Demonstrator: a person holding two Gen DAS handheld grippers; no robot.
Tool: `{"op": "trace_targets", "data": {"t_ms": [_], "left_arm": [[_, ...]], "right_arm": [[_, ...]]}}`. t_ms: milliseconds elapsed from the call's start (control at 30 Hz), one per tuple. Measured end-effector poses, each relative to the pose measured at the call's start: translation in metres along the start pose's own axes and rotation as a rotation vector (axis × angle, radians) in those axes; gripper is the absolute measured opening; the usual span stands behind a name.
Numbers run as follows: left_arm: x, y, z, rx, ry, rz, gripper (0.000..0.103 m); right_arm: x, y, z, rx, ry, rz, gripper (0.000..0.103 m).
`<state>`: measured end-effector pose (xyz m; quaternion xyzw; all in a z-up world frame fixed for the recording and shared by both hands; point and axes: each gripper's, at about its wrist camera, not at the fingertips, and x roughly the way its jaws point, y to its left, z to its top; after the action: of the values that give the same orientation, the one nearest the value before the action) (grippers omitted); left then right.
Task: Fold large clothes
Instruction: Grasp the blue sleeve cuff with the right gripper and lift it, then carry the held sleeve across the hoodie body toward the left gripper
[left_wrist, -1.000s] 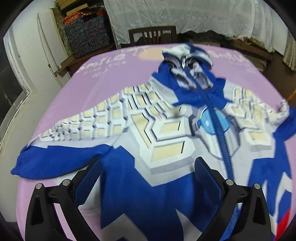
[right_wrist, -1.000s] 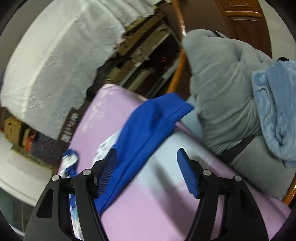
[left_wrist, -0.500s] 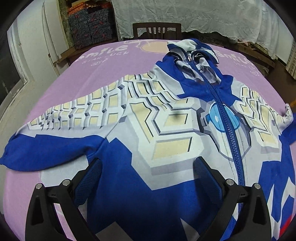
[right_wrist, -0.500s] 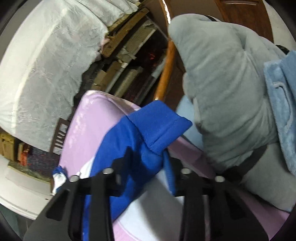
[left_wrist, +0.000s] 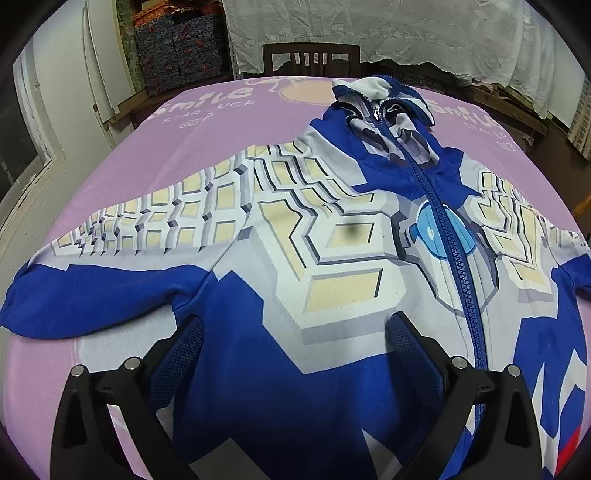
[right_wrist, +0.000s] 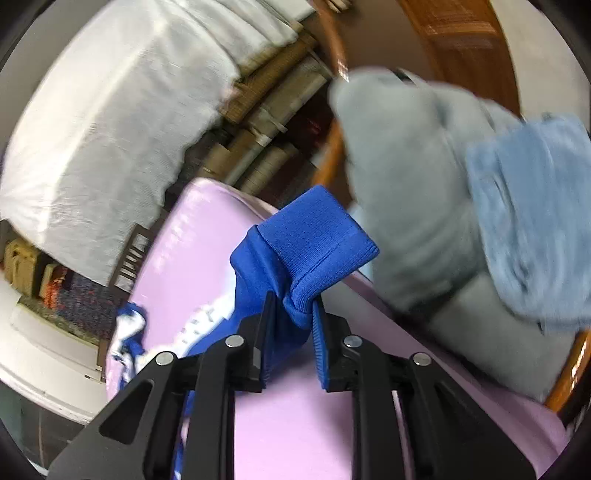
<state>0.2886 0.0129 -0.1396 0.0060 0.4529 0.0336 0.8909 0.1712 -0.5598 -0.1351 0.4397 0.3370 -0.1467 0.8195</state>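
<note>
A blue, white and cream zip hoodie (left_wrist: 332, 258) lies face up on the pink tablecloth (left_wrist: 221, 122), hood at the far end and one sleeve (left_wrist: 110, 288) spread out to the left. My left gripper (left_wrist: 295, 332) hovers open over the hoodie's lower front, its pads apart and holding nothing. In the right wrist view, my right gripper (right_wrist: 293, 306) is closing on the other sleeve's blue ribbed cuff (right_wrist: 314, 236). The pads pinch the bunched fabric, and the cuff stands up above the fingers, off the cloth (right_wrist: 295, 424).
A dark wooden chair (left_wrist: 310, 59) stands at the table's far end, in front of a white lace cover (left_wrist: 406, 29). Patterned boxes (left_wrist: 177, 44) are stacked at the far left. Beside the right table edge, a grey garment (right_wrist: 406, 184) and a light blue one (right_wrist: 528, 221) hang over a wooden chair frame (right_wrist: 569, 373).
My right gripper went from wide open beside the blue sleeve to pinched on its cuff, which is now bunched and raised. The left gripper has stayed open over the hoodie.
</note>
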Motion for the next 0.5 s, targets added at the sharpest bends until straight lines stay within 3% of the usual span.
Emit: {"op": "trace_targets", "data": {"t_ms": [200, 367, 500], "left_arm": [[-0.008, -0.004, -0.003, 0.066, 0.019, 0.025, 0.100], [-0.013, 0.003, -0.007, 0.146, 0.006, 0.076, 0.100], [-0.012, 0.028, 0.000, 0.127, -0.007, 0.109, 0.100]], "right_arm": [[0.008, -0.017, -0.003, 0.068, 0.022, 0.002, 0.026], [0.008, -0.009, -0.002, 0.006, -0.019, -0.030, 0.017], [-0.013, 0.033, -0.008, -0.131, -0.089, -0.028, 0.016]]}}
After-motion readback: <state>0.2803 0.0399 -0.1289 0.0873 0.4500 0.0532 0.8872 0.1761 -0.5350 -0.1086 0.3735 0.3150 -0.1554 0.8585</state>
